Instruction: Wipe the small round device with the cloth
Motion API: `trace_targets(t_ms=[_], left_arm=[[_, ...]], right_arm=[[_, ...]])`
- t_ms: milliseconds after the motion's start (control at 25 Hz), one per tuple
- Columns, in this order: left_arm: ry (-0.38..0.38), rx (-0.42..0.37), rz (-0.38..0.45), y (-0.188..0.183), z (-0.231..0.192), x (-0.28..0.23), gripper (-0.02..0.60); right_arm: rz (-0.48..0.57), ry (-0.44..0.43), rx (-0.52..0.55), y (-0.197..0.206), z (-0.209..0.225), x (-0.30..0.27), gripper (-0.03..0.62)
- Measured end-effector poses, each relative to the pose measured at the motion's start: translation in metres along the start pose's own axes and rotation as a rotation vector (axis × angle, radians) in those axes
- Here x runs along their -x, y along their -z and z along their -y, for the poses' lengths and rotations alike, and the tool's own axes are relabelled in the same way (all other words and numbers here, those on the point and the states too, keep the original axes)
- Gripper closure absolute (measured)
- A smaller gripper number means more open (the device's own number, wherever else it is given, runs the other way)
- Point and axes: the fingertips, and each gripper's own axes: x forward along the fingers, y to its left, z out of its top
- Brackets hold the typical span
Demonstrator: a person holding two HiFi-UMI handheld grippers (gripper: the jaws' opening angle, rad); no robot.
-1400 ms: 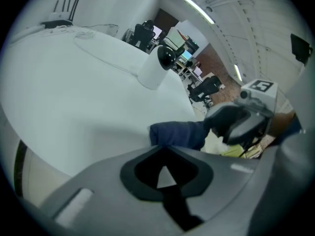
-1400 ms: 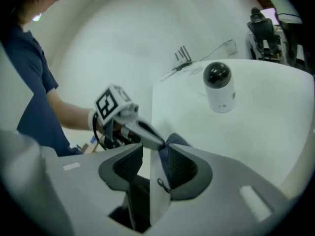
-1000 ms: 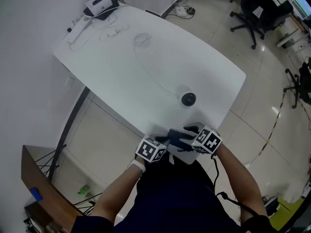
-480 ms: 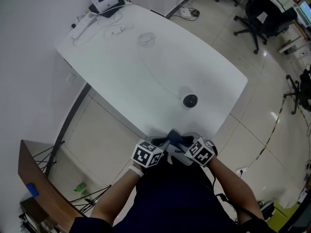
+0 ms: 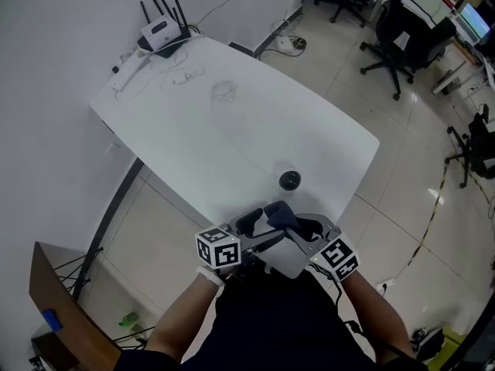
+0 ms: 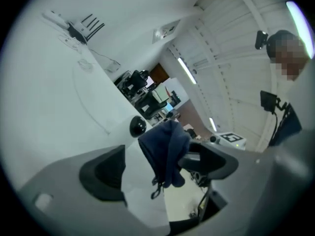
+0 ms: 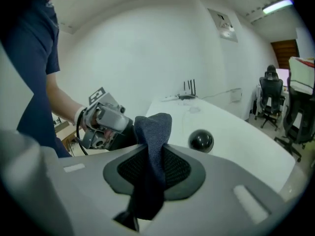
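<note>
The small round black device point(image 5: 290, 180) sits on the white table point(image 5: 193, 122) near its front right edge; it also shows as the black device point(image 6: 138, 126) and the black device point(image 7: 201, 140). A dark blue cloth point(image 5: 281, 215) is lifted just in front of it. My right gripper point(image 7: 152, 168) has just been closing and is shut on the cloth point(image 7: 153, 146), which is pinched between its pads. My left gripper point(image 6: 162, 166) has just been opening; its jaws stand wide, and the cloth point(image 6: 165, 149) hangs between them without being pressed. Both grippers hover close together at the table's front edge.
A white router point(image 5: 162, 31) with antennas stands at the table's far left corner, with cables point(image 5: 224, 91) lying near it. Office chairs point(image 5: 394, 29) stand across the tiled floor. A wooden shelf point(image 5: 54, 300) is at the lower left.
Both grippers have risen from the table's front edge with the cloth. The left gripper's jaws have opened wide and the right gripper's jaws have closed on the cloth.
</note>
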Motion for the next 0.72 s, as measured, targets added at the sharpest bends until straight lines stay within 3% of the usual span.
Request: trace_targets(t_ms=[120, 160, 200, 240, 320, 400, 520, 600, 680, 720], left_arm=[[0.110, -0.037, -0.001, -0.021, 0.022, -0.017, 0.134], [0.140, -0.064, 0.002, -0.029, 0.030, -0.019, 0.228], [0.161, -0.096, 0.003, -0.035, 0.037, -0.020, 0.376], [0.180, -0.132, -0.002, -0.040, 0.043, -0.020, 0.449], [0.227, -0.226, -0.047, -0.044, 0.058, -0.018, 0.477], [0.298, -0.324, -0.111, -0.047, 0.075, -0.015, 0.482], [0.416, -0.399, -0.182, -0.052, 0.101, -0.011, 0.483], [0.461, -0.393, -0.208, -0.053, 0.108, -0.013, 0.483], [0.447, -0.357, -0.185, -0.059, 0.101, -0.018, 0.481], [0.416, -0.332, -0.148, -0.065, 0.093, -0.019, 0.471]], right_arm=[[0.054, 0.015, 0.043, -0.020, 0.002, 0.009, 0.505], [0.064, 0.020, 0.041, -0.024, 0.004, 0.011, 0.505], [0.068, 0.017, 0.032, -0.026, 0.006, 0.012, 0.502], [0.066, 0.006, 0.019, -0.026, 0.008, 0.013, 0.496], [0.061, -0.041, 0.001, -0.026, 0.009, 0.017, 0.445], [0.081, -0.106, -0.001, -0.033, 0.010, 0.022, 0.325], [0.103, -0.213, 0.006, -0.042, 0.008, 0.026, 0.298], [0.126, -0.254, 0.027, -0.046, 0.005, 0.027, 0.328], [0.166, -0.275, 0.027, -0.050, 0.002, 0.029, 0.493], [0.181, -0.275, 0.009, -0.051, 0.002, 0.029, 0.525]])
